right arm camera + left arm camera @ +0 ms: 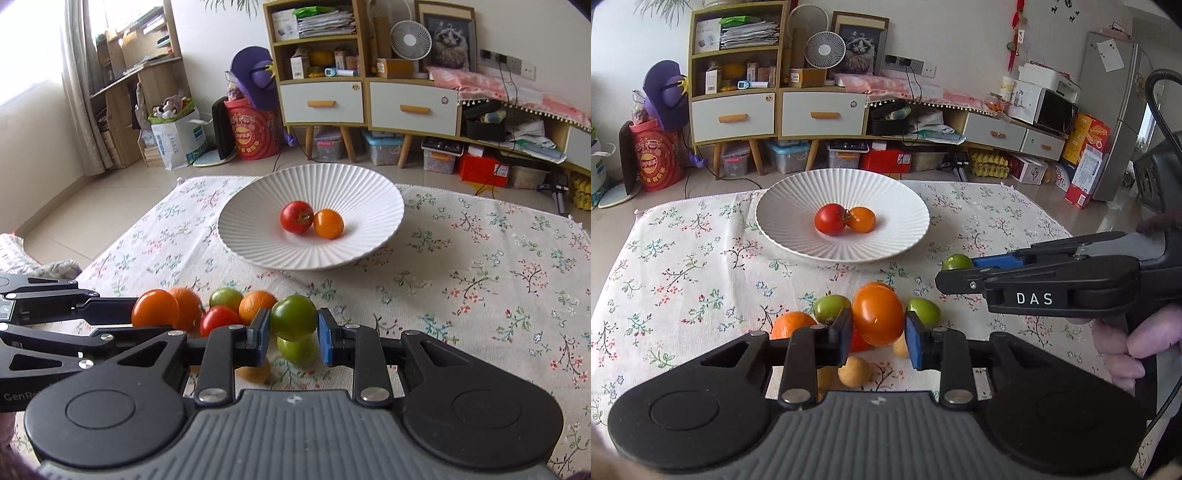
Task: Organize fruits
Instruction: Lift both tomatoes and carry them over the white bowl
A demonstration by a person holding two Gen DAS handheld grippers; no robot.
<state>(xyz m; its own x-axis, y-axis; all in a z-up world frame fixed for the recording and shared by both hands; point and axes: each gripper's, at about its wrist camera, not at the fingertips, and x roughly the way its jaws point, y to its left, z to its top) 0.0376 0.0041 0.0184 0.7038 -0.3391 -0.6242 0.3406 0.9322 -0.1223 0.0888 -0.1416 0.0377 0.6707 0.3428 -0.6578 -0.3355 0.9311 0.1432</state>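
The left hand-held gripper [878, 325] points forward and downward, its pads pressed on either side of an orange tomato [878, 314]; the right hand-held gripper [293, 330] tilts down likewise, clamped on a green tomato [294, 317]; the two sit side by side, angled toward each other; gloved fingers [1126, 343] wrap the right one's handle.

One white plate [258, 206], two tomatoes on it, red [296, 217] at nine o'clock, orange [328, 223] at three, two grippers, each clamping one tomato, orange [878, 314] left, green [294, 317] right, loose pile at six o'clock uncountable
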